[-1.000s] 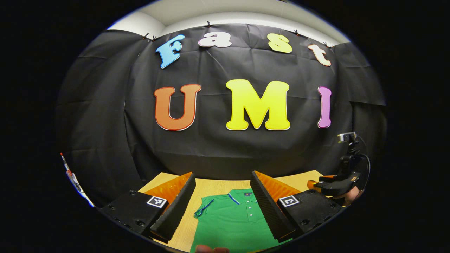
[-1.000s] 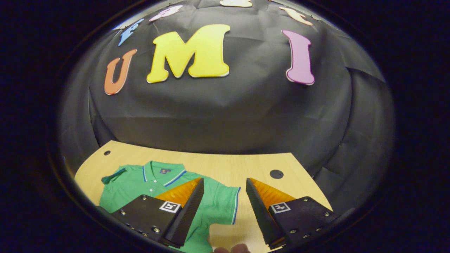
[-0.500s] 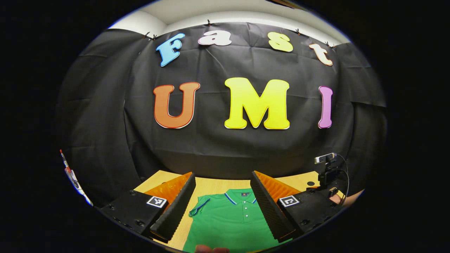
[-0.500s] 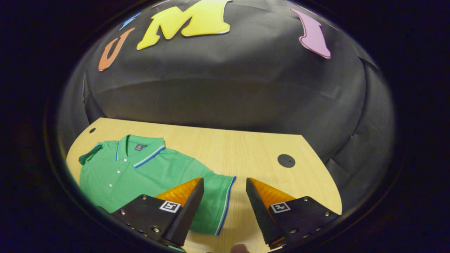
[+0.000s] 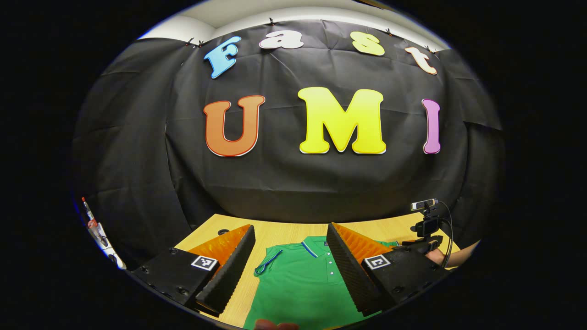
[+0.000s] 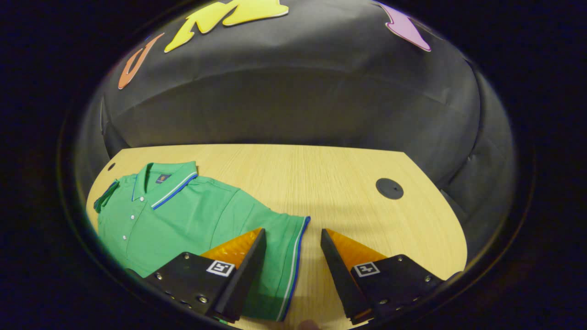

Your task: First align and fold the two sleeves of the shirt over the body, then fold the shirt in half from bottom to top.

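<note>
Sleeve folding looks to be the step in hand, at its very start: neither tool has taken hold of any cloth yet. The green polo shirt (image 6: 183, 215) lies face up on the tabletop (image 6: 330, 183), collar toward the booth's wall, its buttoned placket closed. In the right gripper view the right tool (image 6: 293, 261) has its fingers spread apart, and the striped cuff of the shirt's outstretched sleeve (image 6: 284, 247) lies in the gap between them, so this sleeve seems the first target. The other sleeve (image 6: 104, 198) appears bunched or partly turned in at the far shoulder, though its exact lie is hard to tell. In the left gripper view the left tool (image 5: 291, 261) is likewise spread and empty, poised above the shirt's chest, with the collar (image 5: 314, 247) showing between its fingers. The next move probably calls for the right tool to drop onto the cuff, pinch it, and carry it across the body, while the left tool deals with the crumpled sleeve. The fabric looks soft and mostly flat, with light creases.
</note>
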Demonstrator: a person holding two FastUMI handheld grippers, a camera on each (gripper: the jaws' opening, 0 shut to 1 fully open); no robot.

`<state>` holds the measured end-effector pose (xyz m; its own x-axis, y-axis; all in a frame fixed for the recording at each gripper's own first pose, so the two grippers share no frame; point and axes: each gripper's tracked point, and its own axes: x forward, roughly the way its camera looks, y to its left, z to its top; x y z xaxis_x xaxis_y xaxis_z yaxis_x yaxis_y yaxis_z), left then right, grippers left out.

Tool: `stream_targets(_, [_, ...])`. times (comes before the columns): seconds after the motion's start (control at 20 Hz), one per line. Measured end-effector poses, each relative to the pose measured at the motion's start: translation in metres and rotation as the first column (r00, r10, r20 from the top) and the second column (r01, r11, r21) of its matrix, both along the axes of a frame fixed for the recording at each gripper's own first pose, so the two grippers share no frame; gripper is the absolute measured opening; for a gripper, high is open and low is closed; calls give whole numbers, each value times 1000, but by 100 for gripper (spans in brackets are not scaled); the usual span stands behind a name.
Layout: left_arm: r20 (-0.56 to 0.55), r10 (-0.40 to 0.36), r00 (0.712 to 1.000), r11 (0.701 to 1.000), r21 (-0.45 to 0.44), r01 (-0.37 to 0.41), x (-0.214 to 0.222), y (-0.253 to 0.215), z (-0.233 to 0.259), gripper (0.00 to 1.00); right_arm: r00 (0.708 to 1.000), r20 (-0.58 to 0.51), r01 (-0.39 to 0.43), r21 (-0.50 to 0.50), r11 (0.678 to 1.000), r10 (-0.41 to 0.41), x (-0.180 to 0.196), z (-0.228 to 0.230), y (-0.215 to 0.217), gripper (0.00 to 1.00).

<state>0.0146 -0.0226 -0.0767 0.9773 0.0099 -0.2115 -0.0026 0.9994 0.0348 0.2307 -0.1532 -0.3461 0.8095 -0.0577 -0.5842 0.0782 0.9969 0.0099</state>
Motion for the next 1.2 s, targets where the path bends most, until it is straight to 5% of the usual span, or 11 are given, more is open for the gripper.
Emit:
stream_targets(0.15, [-4, 3, 1000, 1000, -6, -3, 4, 1, -3, 100, 1000, -6, 8, 22, 1000, -7, 0, -2, 1, 80])
stream_targets(0.3, [-10, 0, 1000, 1000, -12, 0, 5, 0, -4, 100, 1000, -9, 1, 22, 1000, 0, 0, -5, 4, 57])
stream_targets(0.4, [-10, -1, 1000, 1000, -10, 0, 7, 2, -5, 100, 1000, -9, -4, 2, 1000, 4, 0, -5, 2, 57])
stream_targets(0.5, [-15, 2, 1000, 1000, -5, -2, 8, 3, -8, 100, 1000, -14, 3, -10, 1000, -3, 0, -3, 2, 27])
stream_targets(0.6, [-18, 6, 1000, 1000, -5, -6, 10, 5, -8, 100, 1000, -18, 6, -12, 1000, -6, 2, -3, 5, 27])
stream_targets(0.7, [-16, 9, 1000, 1000, -3, -9, 11, 7, -8, 100, 1000, -30, 4, -35, 999, -5, 1, -2, 4, 9])
stream_targets(1.2, [-17, 45, 999, 999, -6, -45, 9, 29, -11, 100, 998, -4, 65, 34, 997, -65, -4, 27, 2, 1])
